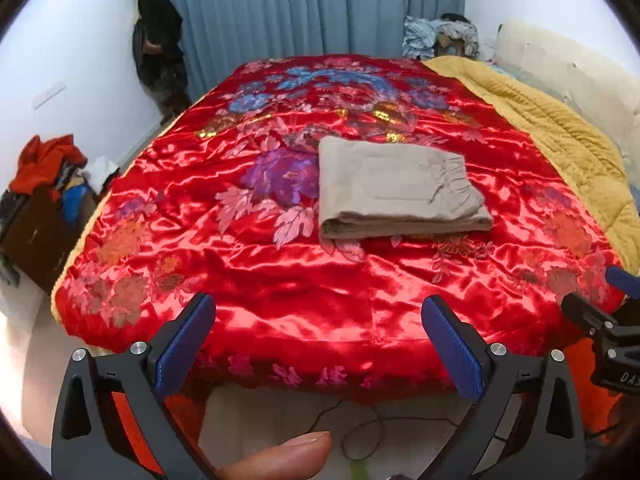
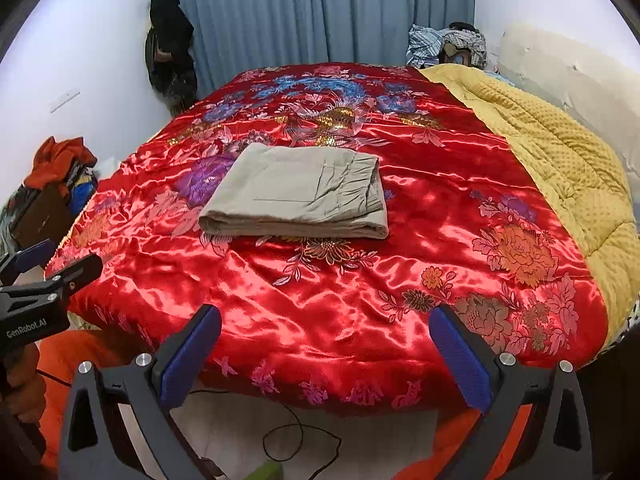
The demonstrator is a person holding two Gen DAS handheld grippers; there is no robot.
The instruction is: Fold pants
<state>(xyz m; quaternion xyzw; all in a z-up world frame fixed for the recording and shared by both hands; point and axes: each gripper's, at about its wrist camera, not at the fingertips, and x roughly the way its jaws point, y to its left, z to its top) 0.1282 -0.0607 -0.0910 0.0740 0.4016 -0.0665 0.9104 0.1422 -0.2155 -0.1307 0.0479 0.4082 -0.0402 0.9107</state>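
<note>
Beige pants (image 1: 396, 192) lie folded into a neat rectangle in the middle of the red flowered satin bedspread (image 1: 280, 280), waistband at the right. In the right wrist view the same folded pants (image 2: 300, 194) lie left of centre on the bedspread (image 2: 420, 220). My left gripper (image 1: 318, 312) hovers over the bed's near edge, well short of the pants, its blue pads wide apart with nothing between them. My right gripper (image 2: 325, 322) also stands open and empty over the near edge. Each gripper shows at the side of the other's view.
A yellow quilt (image 2: 560, 160) lies along the bed's right side. A heap of clothes (image 2: 448, 44) sits at the far corner, a dark garment (image 2: 170, 40) hangs by the blue curtain, and a box with red clothes (image 2: 52, 184) stands left. A cable (image 2: 296, 440) lies on the floor below.
</note>
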